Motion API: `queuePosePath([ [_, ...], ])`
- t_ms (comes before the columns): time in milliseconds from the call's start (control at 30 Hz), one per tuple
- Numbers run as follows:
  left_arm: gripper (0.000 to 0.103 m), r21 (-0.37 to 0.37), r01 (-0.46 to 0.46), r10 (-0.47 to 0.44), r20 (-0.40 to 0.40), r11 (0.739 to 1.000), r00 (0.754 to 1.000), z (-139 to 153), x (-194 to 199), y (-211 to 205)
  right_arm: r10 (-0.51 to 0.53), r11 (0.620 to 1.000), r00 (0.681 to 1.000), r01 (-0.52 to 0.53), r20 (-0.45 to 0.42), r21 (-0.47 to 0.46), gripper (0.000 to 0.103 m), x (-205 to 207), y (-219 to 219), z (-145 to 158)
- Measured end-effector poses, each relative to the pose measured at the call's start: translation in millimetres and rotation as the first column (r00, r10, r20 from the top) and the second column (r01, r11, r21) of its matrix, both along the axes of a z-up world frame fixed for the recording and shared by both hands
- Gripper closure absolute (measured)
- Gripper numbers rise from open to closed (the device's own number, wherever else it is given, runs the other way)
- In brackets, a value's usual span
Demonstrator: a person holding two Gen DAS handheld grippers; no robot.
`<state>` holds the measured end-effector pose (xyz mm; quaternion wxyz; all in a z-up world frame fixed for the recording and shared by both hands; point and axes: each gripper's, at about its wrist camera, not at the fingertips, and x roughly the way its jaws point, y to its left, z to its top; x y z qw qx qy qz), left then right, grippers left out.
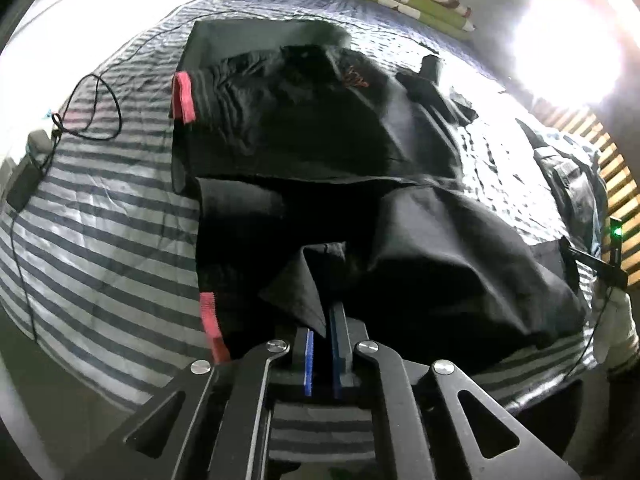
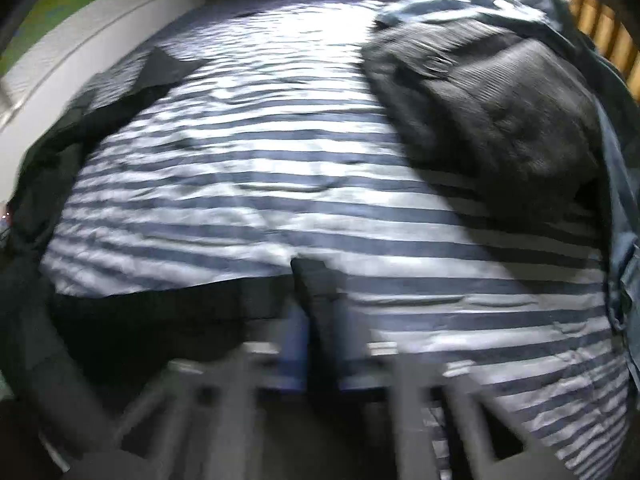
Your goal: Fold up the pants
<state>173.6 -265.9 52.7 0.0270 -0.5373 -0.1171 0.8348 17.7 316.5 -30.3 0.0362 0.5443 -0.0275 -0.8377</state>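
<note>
Striped bedding covers the bed that carries everything. At nine o'clock in the left wrist view a loose black cable lies on the stripes. The black pants, red-trimmed at the cuffs, sprawl rumpled across the middle, partly doubled over but far from a neat fold. At six o'clock the left gripper has its jaws clamped on a pinch of the fabric. The right gripper, blurred, likewise has its jaws closed on a dark edge. Judging by this, folding is barely begun; a dark heap of clothes sits at two o'clock.
</note>
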Motion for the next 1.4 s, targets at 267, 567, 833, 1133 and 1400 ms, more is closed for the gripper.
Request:
queuePosePath([
  [267, 0.099, 0.045, 0.015, -0.014, -0.008, 0.999, 1.000, 42, 17, -13, -0.123, 0.992, 0.927, 0.125, -0.353, -0.016, 0.100, 15, 25, 110],
  [567, 0.054, 0.069, -0.037, 0.033, 0.050, 0.997, 0.998, 25, 4, -32, -0.224, 0.967, 0.941, 0.247, -0.254, 0.063, 0.072, -40, 32, 98],
  [833, 0.036, 0.044, -0.154, 0.155, -0.022, 0.987, 0.988, 21, -71, -80, -0.034, 0.999, 0.969, 0.025, -0.246, -0.038, 0.056, -55, -35, 108],
  [1133, 0.033, 0.064, -0.203, 0.204, -0.014, 0.977, 0.979, -17, -159, -104, -0.047, 0.967, 0.993, 0.018, -0.108, -0.253, 0.051, -181, -104, 68],
  [1400, 0.033, 0.078, -0.182, 0.184, -0.021, 0.980, 0.983, -39, -182, -102, -0.138, 0.938, 0.990, 0.137, 0.019, -0.318, 0.052, -276, -154, 1],
])
